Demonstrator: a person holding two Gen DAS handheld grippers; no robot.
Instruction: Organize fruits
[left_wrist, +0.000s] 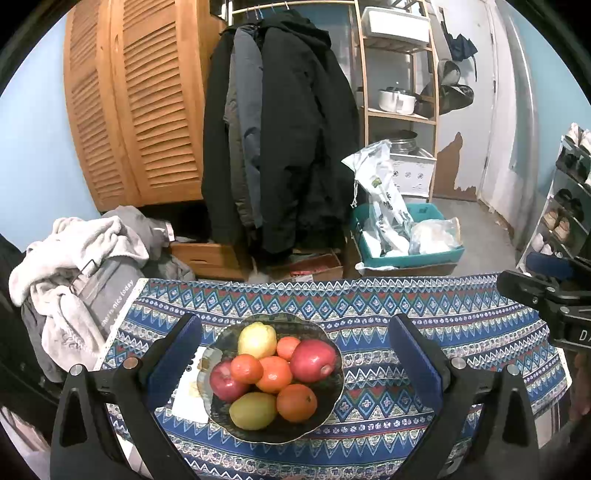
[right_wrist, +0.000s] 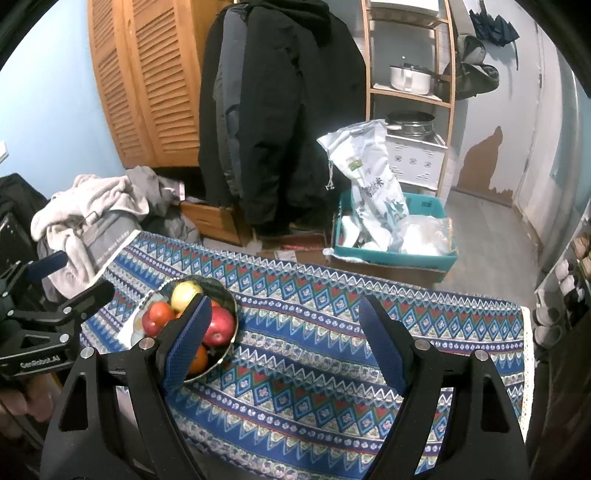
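A dark bowl (left_wrist: 325, 417) on the patterned tablecloth holds several fruits: two red apples (left_wrist: 313, 360), several oranges (left_wrist: 296, 402), a yellow lemon (left_wrist: 257, 339) and a greenish pear (left_wrist: 253, 410). My left gripper (left_wrist: 295, 347) is open and empty, its fingers either side of the bowl, above it. My right gripper (right_wrist: 286, 325) is open and empty over bare cloth to the right of the bowl (right_wrist: 228, 295); its left finger (right_wrist: 188, 339) hides part of the fruit.
A white card (left_wrist: 190, 391) lies under the bowl's left side. The blue patterned tablecloth (right_wrist: 314, 350) covers the table. Behind it are a pile of clothes (left_wrist: 74, 258), hanging coats (left_wrist: 280, 147), a teal crate (left_wrist: 406, 236) and a wooden shelf (left_wrist: 399, 92).
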